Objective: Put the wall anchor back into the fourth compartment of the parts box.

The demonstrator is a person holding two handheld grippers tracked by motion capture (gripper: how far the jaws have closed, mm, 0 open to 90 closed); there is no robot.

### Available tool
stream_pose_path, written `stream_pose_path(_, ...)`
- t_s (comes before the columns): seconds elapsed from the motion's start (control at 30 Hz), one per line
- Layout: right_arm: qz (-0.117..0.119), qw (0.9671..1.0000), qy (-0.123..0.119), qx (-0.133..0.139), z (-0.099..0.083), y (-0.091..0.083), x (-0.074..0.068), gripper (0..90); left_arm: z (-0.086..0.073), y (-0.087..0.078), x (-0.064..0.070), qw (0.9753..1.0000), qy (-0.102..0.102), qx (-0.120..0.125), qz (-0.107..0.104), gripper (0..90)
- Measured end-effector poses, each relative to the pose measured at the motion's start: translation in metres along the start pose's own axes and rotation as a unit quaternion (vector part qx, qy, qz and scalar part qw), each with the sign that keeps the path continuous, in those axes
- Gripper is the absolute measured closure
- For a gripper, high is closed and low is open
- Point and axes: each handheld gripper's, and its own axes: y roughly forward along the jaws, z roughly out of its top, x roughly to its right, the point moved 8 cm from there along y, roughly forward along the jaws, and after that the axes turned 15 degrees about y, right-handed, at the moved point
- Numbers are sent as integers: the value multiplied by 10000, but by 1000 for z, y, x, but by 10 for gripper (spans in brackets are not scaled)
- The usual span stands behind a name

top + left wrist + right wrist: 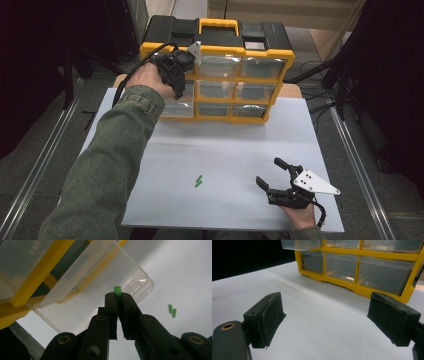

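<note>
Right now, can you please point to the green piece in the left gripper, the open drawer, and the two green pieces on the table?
green piece (117, 289), left gripper view, its top end.
open drawer (140, 281), left gripper view, clear front corner.
two green pieces (198, 181), high view, their middle.

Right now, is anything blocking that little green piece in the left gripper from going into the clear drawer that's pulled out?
Nothing visible does. The left gripper pinches the green piece right above the open clear drawer, whose top is uncovered.
</note>
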Motion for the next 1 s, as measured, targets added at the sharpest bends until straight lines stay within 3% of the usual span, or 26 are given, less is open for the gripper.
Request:
stream_pose_path(0.27,9,10000,6,-11,0,0,-1,136,3,-7,-6,9994,-127,249,218,815)
stream_pose_path(0.33,11,10000,0,-14,0,0,-1,136,3,-8,-5,9993,-154,261,205,675)
stream_pose_path(0.43,4,10000,-3,-12,0,0,0,136,3,-11,-3,9991,-159,302,264,543)
stream_pose_path(0.47,3,10000,1,-10,0,0,-1,136,2,-12,-3,9990,-153,273,330,543)
stream_pose_path(0.53,-2,10000,-8,-19,-1,0,-1,136,1,-14,-3,9984,-124,244,487,415)
stream_pose_path(0.6,-1,10000,-15,-31,-1,0,-1,136,0,-15,-4,9978,-131,261,590,364)
stream_pose_path(1.0,2,10000,-22,-45,-1,0,-2,136,-4,-19,-5,9973,-188,339,623,356)
